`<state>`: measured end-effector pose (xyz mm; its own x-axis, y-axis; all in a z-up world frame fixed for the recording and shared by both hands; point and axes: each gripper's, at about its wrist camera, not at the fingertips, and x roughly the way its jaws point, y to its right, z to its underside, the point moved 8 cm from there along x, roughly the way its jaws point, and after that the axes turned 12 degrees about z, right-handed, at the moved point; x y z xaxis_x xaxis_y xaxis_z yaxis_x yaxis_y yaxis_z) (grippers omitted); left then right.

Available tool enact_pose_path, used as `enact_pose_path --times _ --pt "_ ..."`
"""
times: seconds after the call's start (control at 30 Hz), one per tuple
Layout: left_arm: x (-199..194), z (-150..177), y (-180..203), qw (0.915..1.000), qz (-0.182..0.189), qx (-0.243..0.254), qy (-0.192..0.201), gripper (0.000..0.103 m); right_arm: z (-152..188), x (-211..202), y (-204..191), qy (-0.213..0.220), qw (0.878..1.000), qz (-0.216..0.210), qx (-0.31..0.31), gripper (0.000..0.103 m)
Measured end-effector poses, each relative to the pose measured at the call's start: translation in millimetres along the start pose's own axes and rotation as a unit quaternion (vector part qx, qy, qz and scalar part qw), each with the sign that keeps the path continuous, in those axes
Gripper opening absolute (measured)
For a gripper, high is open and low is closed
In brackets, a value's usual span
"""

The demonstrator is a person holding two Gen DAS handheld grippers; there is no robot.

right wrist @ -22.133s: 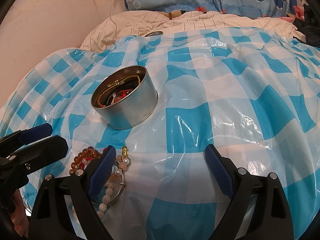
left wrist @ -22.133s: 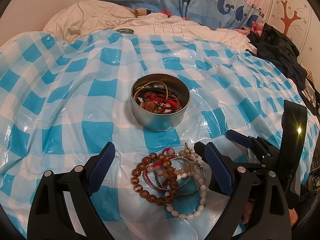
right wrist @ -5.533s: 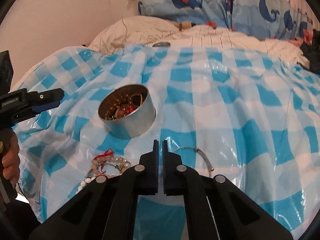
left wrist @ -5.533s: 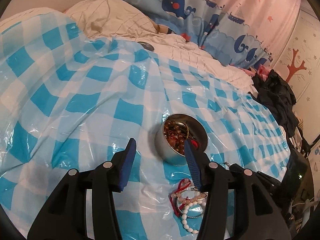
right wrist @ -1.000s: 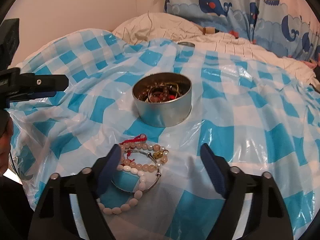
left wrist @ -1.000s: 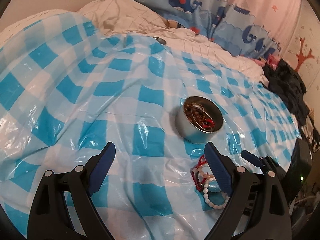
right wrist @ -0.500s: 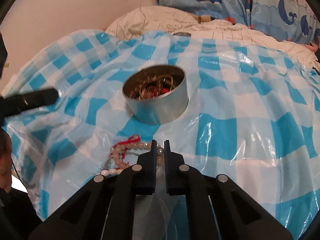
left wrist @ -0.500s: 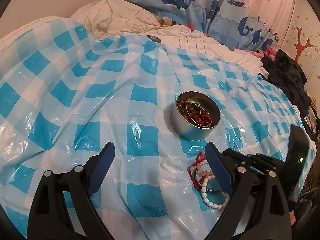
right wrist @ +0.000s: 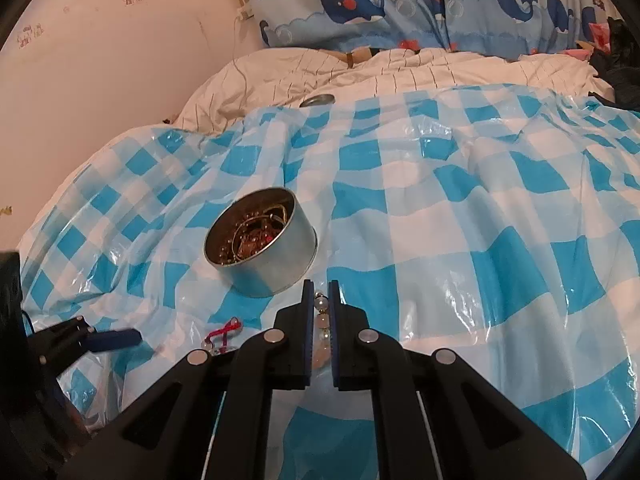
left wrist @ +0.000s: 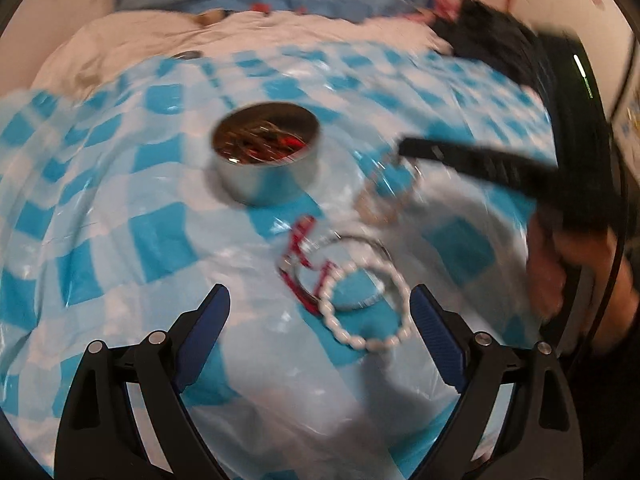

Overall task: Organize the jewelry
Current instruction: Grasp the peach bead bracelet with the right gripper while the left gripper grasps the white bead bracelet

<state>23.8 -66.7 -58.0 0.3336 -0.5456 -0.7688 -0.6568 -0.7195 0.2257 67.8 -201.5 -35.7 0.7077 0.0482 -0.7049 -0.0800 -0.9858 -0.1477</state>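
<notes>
From the left wrist view, the left gripper stood wide open with nothing between its blue pads, hovering over the checked plastic sheet. Just ahead of its fingertips lay what remained loose: a white bead bracelet, a thin metal bangle overlapping it, and a red cord bracelet on the far left side of that cluster. Further ahead, slightly to the left, sat the round tin, already partly filled with jewelry. The right gripper reached in from the right, ahead of the open pads, with a pale beaded bracelet dangling from its tip, blurred. Spread as it was over the pile, the left gripper looked ready for the next piece.

In the right wrist view, the right gripper was clenched on the pale beaded bracelet, the beads visible in the narrow slot between its pads. The tin lay just ahead and to the left, probably where the bracelet was bound. The left gripper showed low on the left, near the red cord.
</notes>
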Motion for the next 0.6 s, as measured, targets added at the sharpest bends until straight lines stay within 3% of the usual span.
enact_pose_path --times 0.13,0.27,0.33,0.37,0.47,0.53,0.57,0.6 --pt "10 15 12 0.9992 -0.006 0.032 -0.021 0.087 4 6 1 -0.015 1.000 0.001 0.004 0.008" --pt "10 17 11 0.9994 -0.008 0.028 -0.018 0.087 9 12 1 -0.027 1.000 0.004 0.003 0.009" --pt "7 15 9 0.9998 -0.004 0.015 -0.010 0.087 12 16 1 -0.038 0.999 0.004 0.004 0.024" --pt "7 13 8 0.9999 0.001 0.009 -0.006 0.087 13 16 2 -0.040 0.999 0.006 0.006 0.038" --pt "10 12 5 0.9999 0.011 -0.006 -0.003 0.087 18 19 0 -0.048 0.999 0.008 0.001 0.040" --pt "13 13 3 0.9996 0.017 -0.022 -0.005 0.074 22 23 -2 -0.055 0.998 0.012 -0.006 0.040" --pt "17 15 0 0.9991 0.022 -0.034 -0.014 0.056 23 24 -2 -0.059 0.998 0.015 -0.009 0.040" --pt "19 17 -2 0.9986 0.021 -0.044 -0.022 0.045 25 26 -2 -0.062 0.998 0.019 -0.013 0.040"
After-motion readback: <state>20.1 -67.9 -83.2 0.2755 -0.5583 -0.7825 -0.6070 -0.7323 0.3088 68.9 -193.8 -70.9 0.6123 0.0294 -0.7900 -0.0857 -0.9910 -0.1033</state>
